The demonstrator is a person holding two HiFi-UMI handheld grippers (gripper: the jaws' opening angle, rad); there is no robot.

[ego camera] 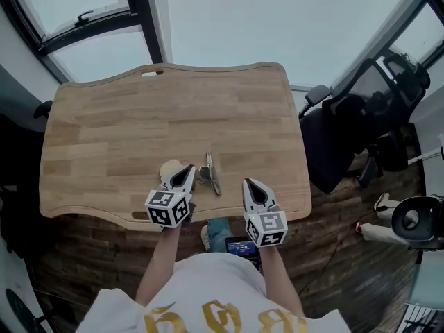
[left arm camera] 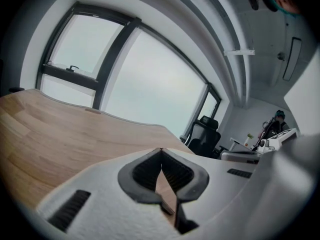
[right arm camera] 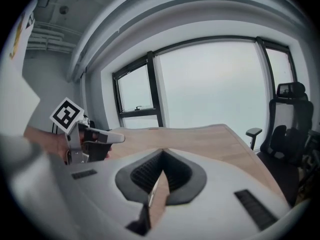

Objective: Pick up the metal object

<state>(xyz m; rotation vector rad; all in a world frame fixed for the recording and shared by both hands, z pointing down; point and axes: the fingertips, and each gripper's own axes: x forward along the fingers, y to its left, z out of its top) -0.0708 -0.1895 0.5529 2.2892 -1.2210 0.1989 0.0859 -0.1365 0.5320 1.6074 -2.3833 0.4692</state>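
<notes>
Jaws of the left gripper [left arm camera: 161, 150] are pressed together at the tips with nothing between them. Only the wood of the table [ego camera: 125, 130] shows through the narrow gap behind the tips. The right gripper [right arm camera: 162, 152] stands the same way, with its tips meeting and no thing caught.

From the head view, the metal object [ego camera: 211, 171] lies flat on the table near the front edge, between the two grippers. It is a slim, silvery strip running from far to near and slanting slightly rightward at its near end. A small piece juts from its left side towards the left gripper [ego camera: 186, 173], whose tips sit just beside it. Whether they touch it cannot be told.

The right gripper [ego camera: 248, 183] is a little apart on the object's other side. Neither gripper view shows the object.
</notes>
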